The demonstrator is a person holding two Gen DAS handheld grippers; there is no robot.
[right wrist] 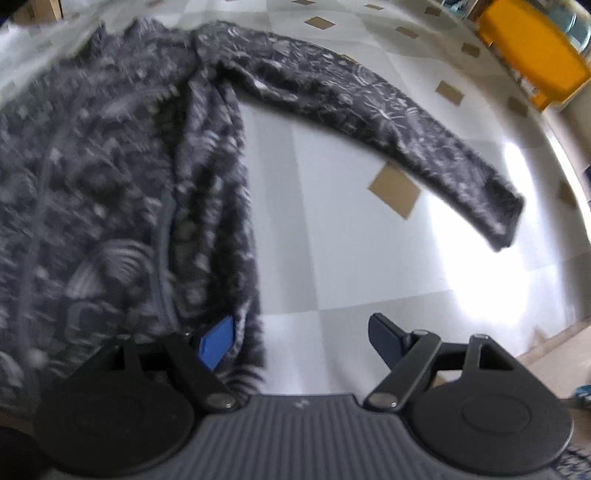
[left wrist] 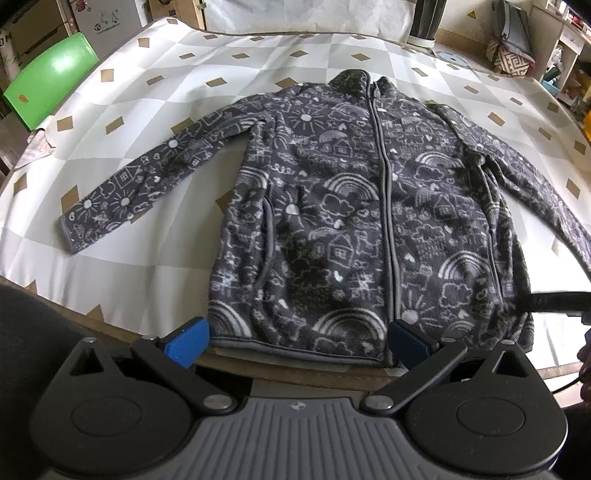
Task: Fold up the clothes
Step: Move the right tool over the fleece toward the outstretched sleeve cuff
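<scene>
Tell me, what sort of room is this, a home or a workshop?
Probably a cluttered storeroom or workroom set up for folding, not a tidy home. The dark grey doodle-print fleece jacket lies on a table under a white-and-grey diamond-pattern cloth, with stacked cardboard boxes and crowded shelves behind.

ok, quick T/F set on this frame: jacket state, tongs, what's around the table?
1. The fleece jacket lies flat with both sleeves spread out. True.
2. Its front zipper is open. False: it is zipped up to the collar.
3. The left tongs are open near the hem. True.
4. The right tongs are shut on a sleeve. False: they are open at the jacket's side edge, gripping nothing.
5. A red chair stands by the table. False: the chair is green.
</scene>
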